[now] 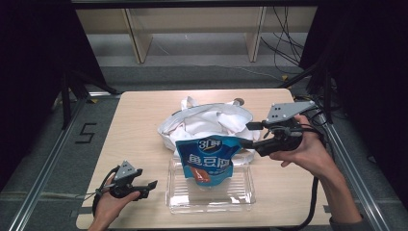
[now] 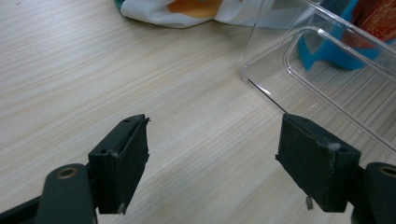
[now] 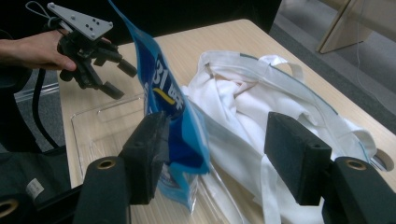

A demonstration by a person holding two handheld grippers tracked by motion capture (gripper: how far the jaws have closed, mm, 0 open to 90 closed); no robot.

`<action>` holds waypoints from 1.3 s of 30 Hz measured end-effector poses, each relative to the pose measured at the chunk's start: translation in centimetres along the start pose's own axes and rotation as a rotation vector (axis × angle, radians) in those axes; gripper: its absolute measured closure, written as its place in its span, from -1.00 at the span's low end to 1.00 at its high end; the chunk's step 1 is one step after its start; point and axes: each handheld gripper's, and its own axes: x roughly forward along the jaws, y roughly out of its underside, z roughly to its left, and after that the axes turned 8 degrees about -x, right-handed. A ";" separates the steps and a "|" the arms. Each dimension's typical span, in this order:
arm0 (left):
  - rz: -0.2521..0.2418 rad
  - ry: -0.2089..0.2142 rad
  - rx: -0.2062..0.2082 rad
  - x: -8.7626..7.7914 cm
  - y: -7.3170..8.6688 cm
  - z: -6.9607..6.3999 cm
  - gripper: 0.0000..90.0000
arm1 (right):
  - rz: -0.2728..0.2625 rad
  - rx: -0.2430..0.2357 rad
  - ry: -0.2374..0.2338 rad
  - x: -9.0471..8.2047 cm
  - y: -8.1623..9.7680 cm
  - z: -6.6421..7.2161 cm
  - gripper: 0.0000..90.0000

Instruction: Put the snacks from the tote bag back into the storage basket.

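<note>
While the blue snack pouch (image 1: 208, 161) stands upright in the clear plastic tray (image 1: 240, 195) at the near middle of the table (image 1: 139, 130), the right gripper (image 1: 246, 134) is at its right edge, jaws wide apart; the pouch lies against one pad, unclamped. The left gripper (image 1: 152, 188) rests to the tray's left, jaws open and empty. A white cloth bag (image 1: 211, 120) lies just beyond the tray.

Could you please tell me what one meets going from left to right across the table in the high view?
Left tongs → clear plastic tray, with the blue snack pouch standing in it → right tongs. The white cloth bag lies behind the pouch, so I leave it out of the order.
</note>
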 end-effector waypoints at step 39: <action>-0.035 0.010 -0.020 0.3 -0.3 -0.5 -0.48 | 0.046 0.093 0.077 2.0 7.6 1.0 -0.15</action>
